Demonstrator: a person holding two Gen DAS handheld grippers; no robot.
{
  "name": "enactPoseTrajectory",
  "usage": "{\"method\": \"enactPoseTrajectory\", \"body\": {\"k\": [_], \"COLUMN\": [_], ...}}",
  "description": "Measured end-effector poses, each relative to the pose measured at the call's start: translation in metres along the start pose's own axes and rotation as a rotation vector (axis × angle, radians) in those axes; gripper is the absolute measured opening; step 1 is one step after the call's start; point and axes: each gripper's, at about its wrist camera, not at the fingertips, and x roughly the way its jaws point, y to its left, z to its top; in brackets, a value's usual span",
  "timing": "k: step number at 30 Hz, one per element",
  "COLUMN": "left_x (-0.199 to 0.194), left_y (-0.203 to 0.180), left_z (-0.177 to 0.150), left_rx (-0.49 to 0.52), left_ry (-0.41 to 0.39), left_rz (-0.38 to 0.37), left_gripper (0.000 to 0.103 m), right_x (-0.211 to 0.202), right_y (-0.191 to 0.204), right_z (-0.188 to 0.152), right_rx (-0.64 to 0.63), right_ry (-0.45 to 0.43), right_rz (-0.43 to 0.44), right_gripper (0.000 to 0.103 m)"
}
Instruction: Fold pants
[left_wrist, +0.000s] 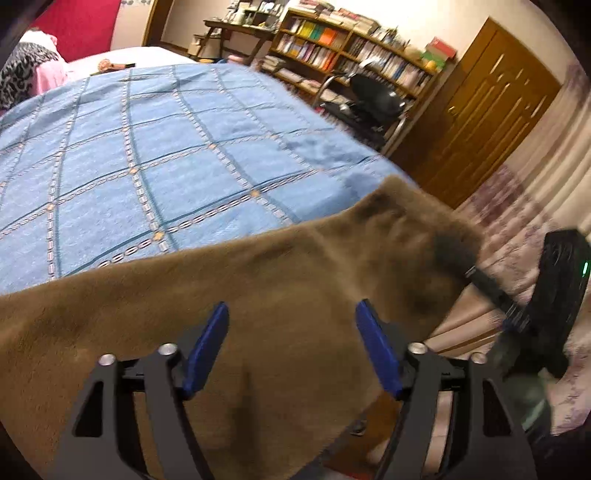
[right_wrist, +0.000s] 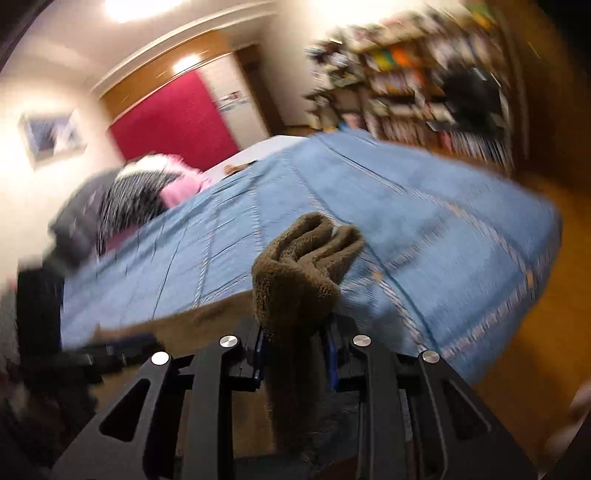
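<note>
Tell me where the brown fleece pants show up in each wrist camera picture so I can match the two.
Left wrist view: the brown pants spread across the lower half, over the blue bedspread.
Right wrist view: a bunched fold of them stands at bottom centre, pinched in the right tongs.
Shared landmark: the bookshelf, upper right in both.

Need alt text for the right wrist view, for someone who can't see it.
The right gripper is shut on a bunched fold of fuzzy brown pants, above a blue checked bedspread. The motion-blurred background shows a bookshelf and a red panel.
</note>
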Motion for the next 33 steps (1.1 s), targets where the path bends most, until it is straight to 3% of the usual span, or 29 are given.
{"method": "enactPoseTrajectory", "body": {"k": [7,13,24,33], "left_x": [-0.015,-0.02,-0.006,0.0], "left_y": [0.013,0.029,0.059,0.084], "left_z": [0.009,0.007,-0.015,-0.024], "left_rx": [-0.124,-0.218,-0.311,-0.392], "left_ry": [0.002,0.018,0.104,0.127], "left_rz": [-0.155,-0.237,-0.276,-0.307], "left_gripper": [0.074,0.075,0.075,0.073], "right_x": [0.013,0.022,0.046,0.053], "right_y": [0.055,0.086,0.133,0.145], "right_z": [-0.021,-0.039,-0.071,-0.071], "right_rx": [-0.177,-0.276,-0.42,-0.422], "right_ry": [0.043,0.087,0.225,0.318], "right_rz": [0.066,0.115,0.268,0.43], "right_gripper": [0.025,0.025,0.033,0.041]}}
